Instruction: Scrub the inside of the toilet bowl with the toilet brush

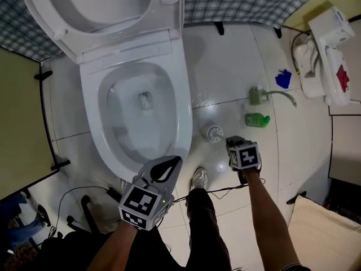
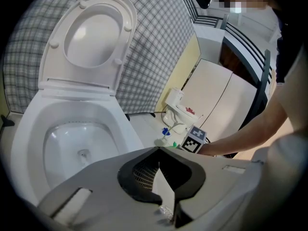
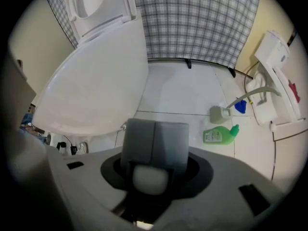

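The white toilet (image 1: 90,112) stands with seat and lid raised, and there is water in its bowl. On the floor to its right the toilet brush (image 1: 214,132) stands in a small round holder. My right gripper (image 1: 232,141) hovers just right of it. In the right gripper view, the grey fingers (image 3: 139,143) of my right gripper (image 3: 154,126) stand close together around a white rounded handle end (image 3: 150,178). My left gripper (image 1: 172,161) is near the bowl's front rim, shut with nothing in it. The left gripper view shows it (image 2: 158,150) pointing past the bowl (image 2: 29,129).
A green bottle (image 1: 256,119) lies on the tiles right of the brush. Behind it are a grey-green holder with a hose (image 1: 256,96) and a blue item (image 1: 283,79). A white appliance (image 1: 327,55) stands at far right. Cables and the person's shoe (image 1: 198,178) are near the toilet's foot.
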`<state>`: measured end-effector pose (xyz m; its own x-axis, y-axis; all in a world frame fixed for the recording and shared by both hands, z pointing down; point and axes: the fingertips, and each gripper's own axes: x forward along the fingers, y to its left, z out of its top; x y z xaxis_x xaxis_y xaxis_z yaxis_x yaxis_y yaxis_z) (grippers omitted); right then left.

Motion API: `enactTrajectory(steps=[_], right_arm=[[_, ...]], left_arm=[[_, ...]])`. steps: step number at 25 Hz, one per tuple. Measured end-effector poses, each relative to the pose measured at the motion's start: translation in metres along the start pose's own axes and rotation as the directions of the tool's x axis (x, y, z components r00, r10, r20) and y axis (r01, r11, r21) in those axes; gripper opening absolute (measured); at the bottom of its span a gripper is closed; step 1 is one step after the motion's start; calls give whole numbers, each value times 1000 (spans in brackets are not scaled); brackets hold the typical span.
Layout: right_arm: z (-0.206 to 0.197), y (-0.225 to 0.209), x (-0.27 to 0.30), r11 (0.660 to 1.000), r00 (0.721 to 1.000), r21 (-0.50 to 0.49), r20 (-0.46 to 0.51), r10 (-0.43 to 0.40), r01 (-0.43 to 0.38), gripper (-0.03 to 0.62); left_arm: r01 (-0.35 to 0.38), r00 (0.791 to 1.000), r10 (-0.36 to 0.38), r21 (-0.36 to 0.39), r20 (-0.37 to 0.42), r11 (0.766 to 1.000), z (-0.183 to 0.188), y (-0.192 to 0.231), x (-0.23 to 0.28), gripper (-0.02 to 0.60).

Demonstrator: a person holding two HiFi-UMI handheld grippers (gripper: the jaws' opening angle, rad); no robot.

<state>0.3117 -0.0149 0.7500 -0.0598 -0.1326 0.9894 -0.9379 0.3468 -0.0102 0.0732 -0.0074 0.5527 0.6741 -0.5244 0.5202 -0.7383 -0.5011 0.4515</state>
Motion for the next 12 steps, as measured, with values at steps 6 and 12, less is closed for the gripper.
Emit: enactTrajectory(steps=[6, 12], right_arm=[[2, 3, -68, 999, 994, 39, 109, 29, -33, 164], [52, 11, -180, 998, 932, 42, 362, 34, -53, 164]], left_arm=[[-27, 999, 27, -5, 31, 1000, 16, 3, -21, 9], [-60, 995, 61, -8, 75, 998, 43, 9, -53, 9]])
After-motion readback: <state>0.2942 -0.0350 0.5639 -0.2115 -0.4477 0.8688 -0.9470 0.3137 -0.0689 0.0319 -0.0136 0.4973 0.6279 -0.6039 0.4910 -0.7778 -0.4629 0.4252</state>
